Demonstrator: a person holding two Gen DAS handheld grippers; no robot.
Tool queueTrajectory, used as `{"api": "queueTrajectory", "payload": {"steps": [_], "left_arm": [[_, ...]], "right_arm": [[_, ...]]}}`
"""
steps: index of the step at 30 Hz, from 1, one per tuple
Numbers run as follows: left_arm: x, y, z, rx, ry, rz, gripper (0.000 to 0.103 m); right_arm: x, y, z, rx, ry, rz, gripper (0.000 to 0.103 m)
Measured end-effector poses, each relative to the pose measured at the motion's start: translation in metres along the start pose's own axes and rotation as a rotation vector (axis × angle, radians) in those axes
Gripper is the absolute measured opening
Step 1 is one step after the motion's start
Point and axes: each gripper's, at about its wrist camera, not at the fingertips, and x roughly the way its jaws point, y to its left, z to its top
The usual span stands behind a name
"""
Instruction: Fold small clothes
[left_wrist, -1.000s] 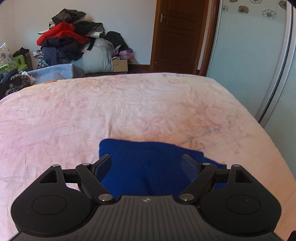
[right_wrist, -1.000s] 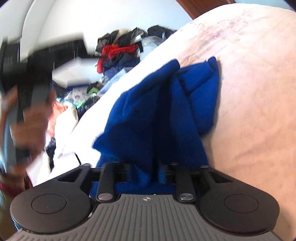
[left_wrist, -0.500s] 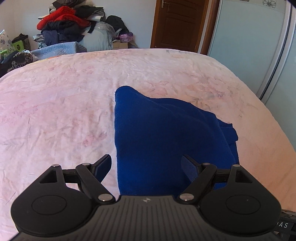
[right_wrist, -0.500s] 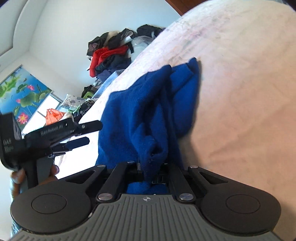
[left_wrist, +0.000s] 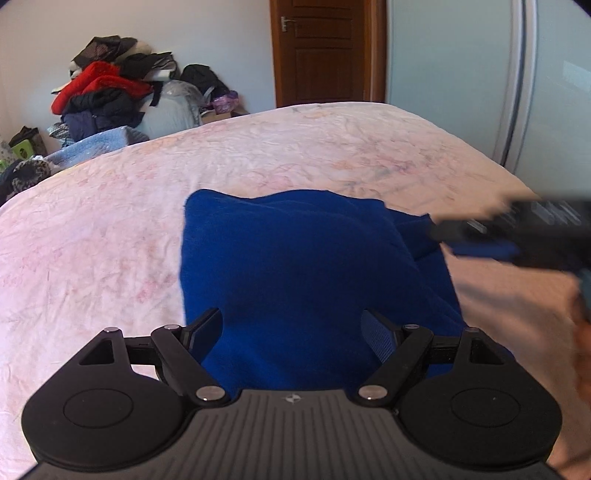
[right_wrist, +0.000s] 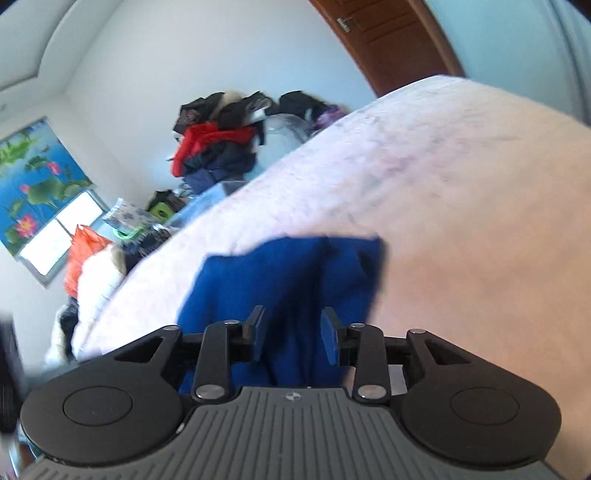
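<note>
Both grippers stand open over one blue garment (left_wrist: 306, 266). Left gripper (left_wrist: 291, 328): jaws wide, nothing between the pads, cloth lying beneath them. Right gripper (right_wrist: 291, 332): jaws partly apart and just been opening; blue cloth shows behind the gap, but the pads press on nothing. In the left view the right gripper appears as a blurred dark shape at the garment's right edge.

Progress, as judged: the garment lies on the bed (left_wrist: 92, 258) in a compact, roughly rectangular bundle with one layer laid over another, so at least one fold looks made. The right side is still uneven, with a loose flap showing beneath the top layer. Squaring that edge, and perhaps a final fold, appears to remain.

Surroundings: the pink sheet around the garment carries nothing else. A heap of clothes (left_wrist: 107, 96) sits against the far wall, well apart, beside a brown door (left_wrist: 321, 51). A wardrobe panel (left_wrist: 461, 74) stands to the right. Nothing obstructs the work; only the grippers' closeness to each other calls for care.
</note>
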Motion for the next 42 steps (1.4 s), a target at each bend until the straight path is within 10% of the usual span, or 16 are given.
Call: {"api": "queueTrajectory", "payload": {"steps": [5,8,13,18,22,25,29,42], "left_arm": [[0.004,-0.015,-0.007,0.051,0.006,0.001,0.082],[0.008,-0.019,-0.010,0.056,0.022,-0.014,0.083],[0.014,-0.021,-0.014,0.061,0.032,-0.016,0.083],[0.018,-0.020,-0.017,0.055,0.039,-0.009,0.083],[0.019,-0.020,-0.020,0.059,0.038,-0.008,0.083],[0.020,-0.023,-0.022,0.062,0.035,-0.001,0.084],[0.016,-0.024,-0.027,0.056,0.028,0.016,0.084],[-0.004,-0.016,-0.034,0.043,0.005,0.024,0.084]], "right_arm": [[0.068,-0.016,0.022,0.126,0.134,0.068,0.049],[0.079,-0.012,0.024,0.102,0.116,0.033,0.011],[0.069,-0.013,0.031,-0.020,0.041,-0.088,0.007],[0.058,-0.003,0.025,-0.111,0.023,-0.169,0.031],[0.022,0.024,0.015,-0.273,-0.071,-0.196,0.031],[0.020,0.041,0.001,-0.353,0.058,-0.067,0.038],[0.037,0.046,-0.017,-0.462,0.146,-0.209,0.037],[0.012,0.030,-0.037,-0.362,0.109,-0.238,0.050]]}}
